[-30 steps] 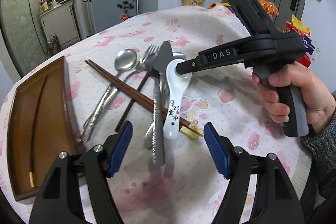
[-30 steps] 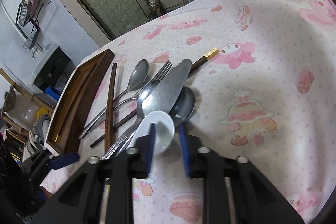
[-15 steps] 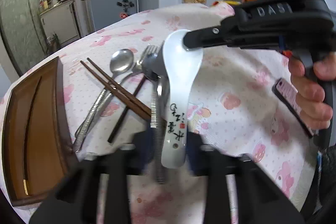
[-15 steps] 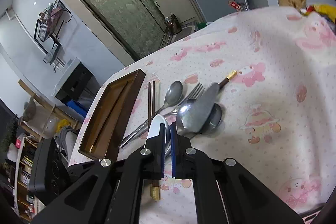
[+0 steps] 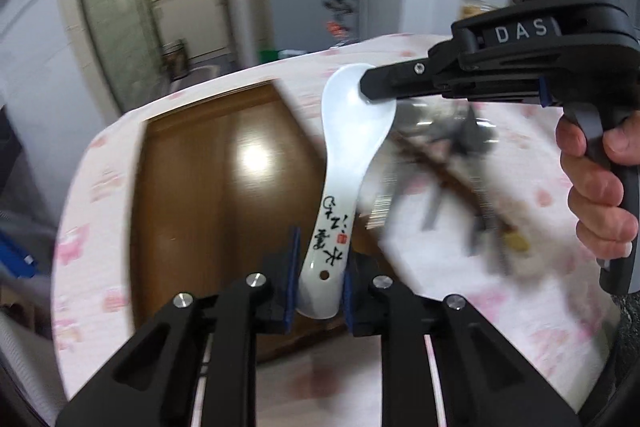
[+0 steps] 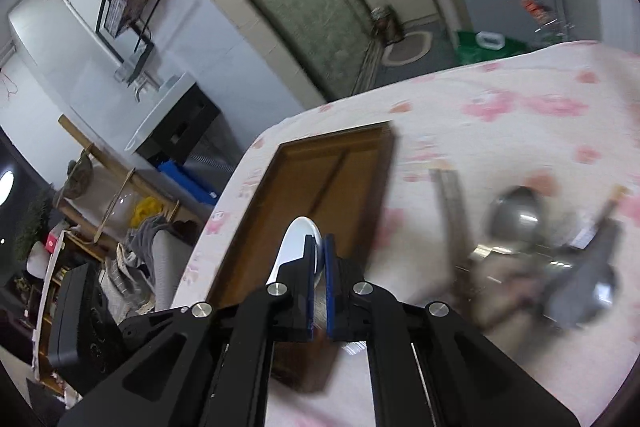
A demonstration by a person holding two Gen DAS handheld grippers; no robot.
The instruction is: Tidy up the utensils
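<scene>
A white ceramic spoon (image 5: 352, 147) with black writing on its handle hangs in the air between both grippers. My left gripper (image 5: 320, 279) is shut on the handle end. My right gripper (image 5: 370, 91) is shut on the rim of the bowl, and its own view shows its pads (image 6: 319, 255) pinching the white spoon (image 6: 298, 239). The spoon sits above the right edge of the brown wooden tray (image 5: 224, 187), which the right wrist view also shows as a tray (image 6: 320, 187) below the spoon. The remaining utensils (image 5: 452, 163) lie in a blurred pile to the right.
A person's hand (image 5: 592, 187) grips the right tool's handle. The pile of metal spoons, knife and chopsticks (image 6: 560, 267) lies on the pink-patterned tablecloth (image 6: 520, 115). The table's edge runs just left of the tray, with shelves and floor clutter (image 6: 120, 227) beyond.
The left gripper closed on the spoon's handle. Both grippers lifted the spoon off the pile and carried it left, from above the utensils to above the tray.
</scene>
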